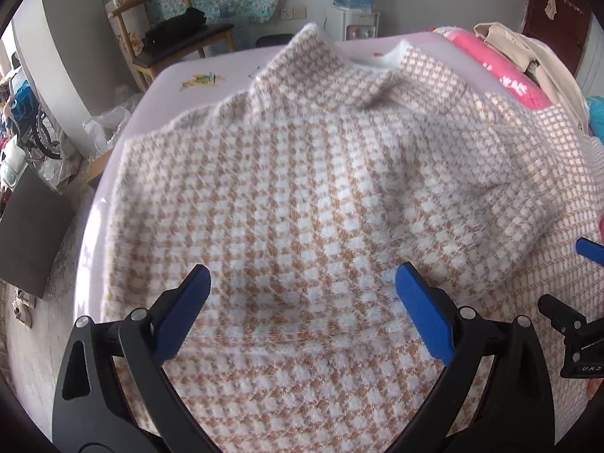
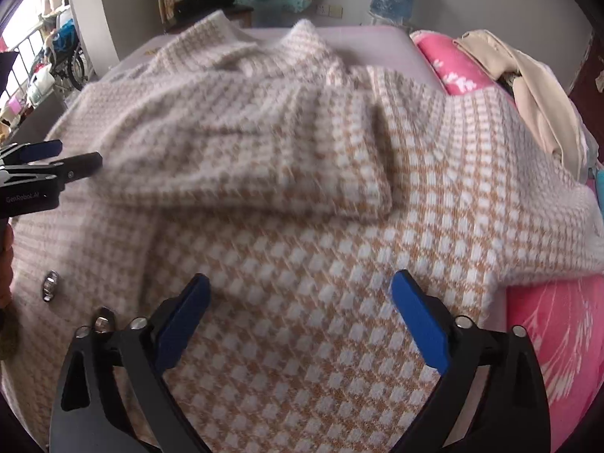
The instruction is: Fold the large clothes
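A large fuzzy sweater (image 1: 321,173) in a tan and white check lies spread over a pale lilac bed (image 1: 226,64). In the right wrist view the sweater (image 2: 302,196) has a sleeve folded across its body, and metal buttons (image 2: 50,284) show at the lower left. My left gripper (image 1: 302,279) hovers over the cloth, open, with nothing between its blue pads. My right gripper (image 2: 298,287) is also open wide above the cloth, empty. Each gripper shows at the edge of the other's view: the right gripper (image 1: 583,251) at the far right, the left gripper (image 2: 71,158) at the far left.
A pink quilt (image 1: 502,71) and beige clothes (image 1: 528,56) lie along the bed's right side. Behind the bed stand a wooden chair (image 1: 170,37) with dark clothes and a water dispenser (image 1: 353,0). A wheelchair (image 1: 41,132) and clutter fill the floor at left.
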`<state>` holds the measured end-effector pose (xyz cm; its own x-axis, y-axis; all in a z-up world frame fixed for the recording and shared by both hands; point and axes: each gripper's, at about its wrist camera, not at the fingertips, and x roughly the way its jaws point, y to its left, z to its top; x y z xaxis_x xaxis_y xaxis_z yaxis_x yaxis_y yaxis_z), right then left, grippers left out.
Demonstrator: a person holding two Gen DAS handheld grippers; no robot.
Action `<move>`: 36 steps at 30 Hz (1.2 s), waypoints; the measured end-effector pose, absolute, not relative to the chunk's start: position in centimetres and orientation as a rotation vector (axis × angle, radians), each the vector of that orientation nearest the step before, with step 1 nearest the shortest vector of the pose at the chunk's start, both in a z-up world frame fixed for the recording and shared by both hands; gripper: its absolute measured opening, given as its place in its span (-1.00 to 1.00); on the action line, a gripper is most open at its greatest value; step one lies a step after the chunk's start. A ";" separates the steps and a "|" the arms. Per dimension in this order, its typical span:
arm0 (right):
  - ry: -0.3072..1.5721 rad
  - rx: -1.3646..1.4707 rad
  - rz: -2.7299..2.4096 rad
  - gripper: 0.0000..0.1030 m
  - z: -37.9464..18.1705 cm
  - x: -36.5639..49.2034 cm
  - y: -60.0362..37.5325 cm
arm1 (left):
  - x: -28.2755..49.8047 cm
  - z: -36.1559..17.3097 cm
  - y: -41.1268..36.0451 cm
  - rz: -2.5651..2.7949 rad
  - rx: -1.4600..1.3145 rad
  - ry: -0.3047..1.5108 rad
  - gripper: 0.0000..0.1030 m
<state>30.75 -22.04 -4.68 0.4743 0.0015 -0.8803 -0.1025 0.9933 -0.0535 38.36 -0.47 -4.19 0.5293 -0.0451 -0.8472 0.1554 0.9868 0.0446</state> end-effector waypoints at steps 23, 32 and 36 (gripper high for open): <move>0.949 0.034 0.040 0.88 0.8 27.9 -28.6 | 38.5 -4.9 0.6 -0.126 0.061 1.018 0.87; 0.911 0.441 -0.339 0.72 4.1 26.8 -51.5 | 38.7 -5.0 0.6 -0.127 0.062 1.017 0.87; 0.910 0.637 -0.484 0.55 3.0 26.7 -60.0 | 38.7 -5.0 0.6 -0.127 0.061 1.016 0.87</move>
